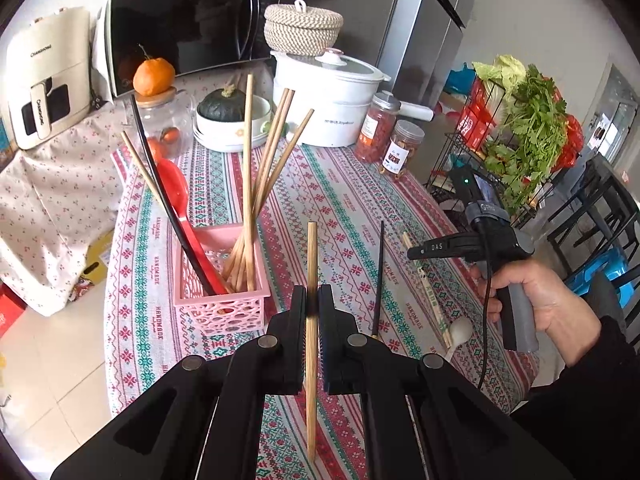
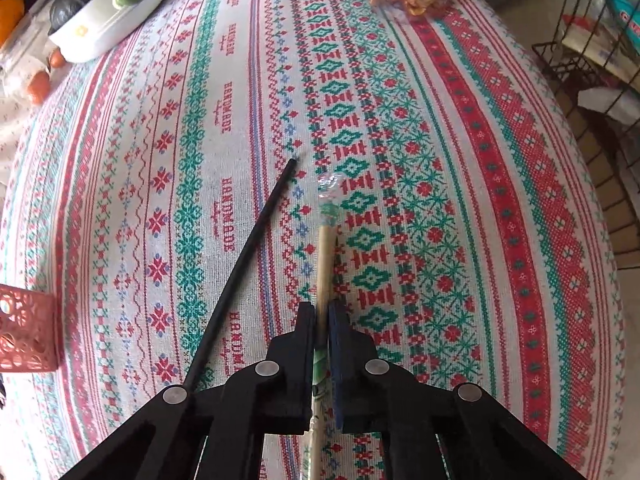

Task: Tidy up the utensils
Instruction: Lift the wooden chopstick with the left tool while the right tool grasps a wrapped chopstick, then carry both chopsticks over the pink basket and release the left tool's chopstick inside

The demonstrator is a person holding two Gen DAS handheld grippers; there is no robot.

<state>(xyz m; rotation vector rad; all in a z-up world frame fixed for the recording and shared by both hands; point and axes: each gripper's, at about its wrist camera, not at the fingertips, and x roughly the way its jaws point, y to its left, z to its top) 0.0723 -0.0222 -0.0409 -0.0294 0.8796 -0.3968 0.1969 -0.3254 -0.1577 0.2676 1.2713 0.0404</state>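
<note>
My left gripper is shut on a single wooden chopstick, held upright above the patterned tablecloth. To its left stands a pink basket holding several wooden chopsticks, a black chopstick and a red spoon. My right gripper points down at the cloth and is shut on a wooden chopstick pair in a clear wrapper. A black chopstick lies just to its left. In the left wrist view a hand holds the right gripper above the wrapped pair, near a white spoon.
At the table's back stand a white steamer pot, two snack jars, a bowl with a dark squash and a glass jar topped by an orange. A wire rack of greens stands off the right edge. A microwave sits behind.
</note>
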